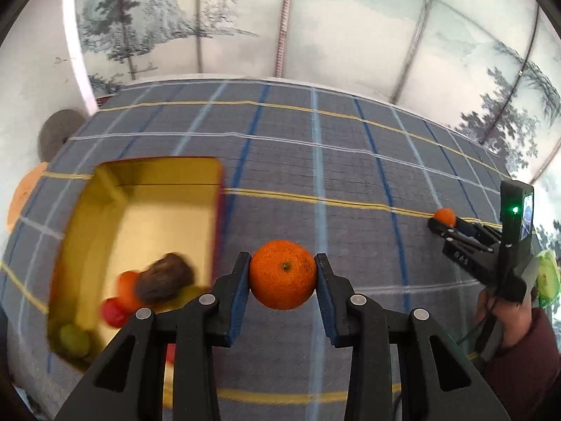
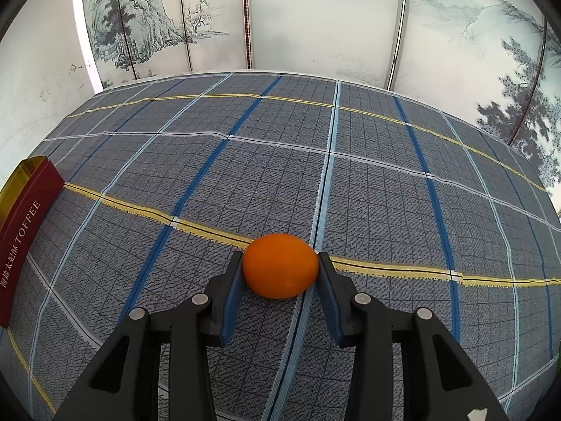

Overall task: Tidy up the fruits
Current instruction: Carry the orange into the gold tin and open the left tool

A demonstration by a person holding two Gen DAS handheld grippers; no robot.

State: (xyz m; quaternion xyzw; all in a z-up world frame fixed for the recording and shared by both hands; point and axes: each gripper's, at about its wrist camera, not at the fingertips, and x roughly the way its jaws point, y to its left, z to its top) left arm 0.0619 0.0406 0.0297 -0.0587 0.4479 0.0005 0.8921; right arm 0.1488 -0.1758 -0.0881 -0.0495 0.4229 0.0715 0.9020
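Two orange fruits are in play, one in each gripper. The left gripper [image 1: 283, 273] has its blue-padded fingers [image 1: 238, 301] pressed against both sides of a round, dimpled mandarin with a small green stem scar [image 1: 282, 274] — a firm hold, and the fruit hangs clear above the grey plaid tablecloth with blue, white and yellow stripes [image 1: 350, 175]. Just to its left and below sits the open rectangular tin with a gold inside and dark red outer wall [image 1: 147, 210], blurred in this view; inside its near corner lie a brown fuzzy kiwi [image 1: 164, 277], a red fruit [image 1: 114, 312], a green fruit [image 1: 73, 340] and another orange one [image 1: 128, 287].

Over on the right, the right gripper [image 2: 280, 268] pinches a smooth, egg-shaped orange fruit [image 2: 280, 266] between its pads, right at a yellow stripe of the cloth; whether it rests on the cloth is hard to say. The red side of the tin, marked TOFFEE, shows at the far left edge of that view — well apart from this fruit. From the left camera a hand [image 1: 498, 319] in a dark red sleeve [image 1: 526, 368] grips the right tool's handle.
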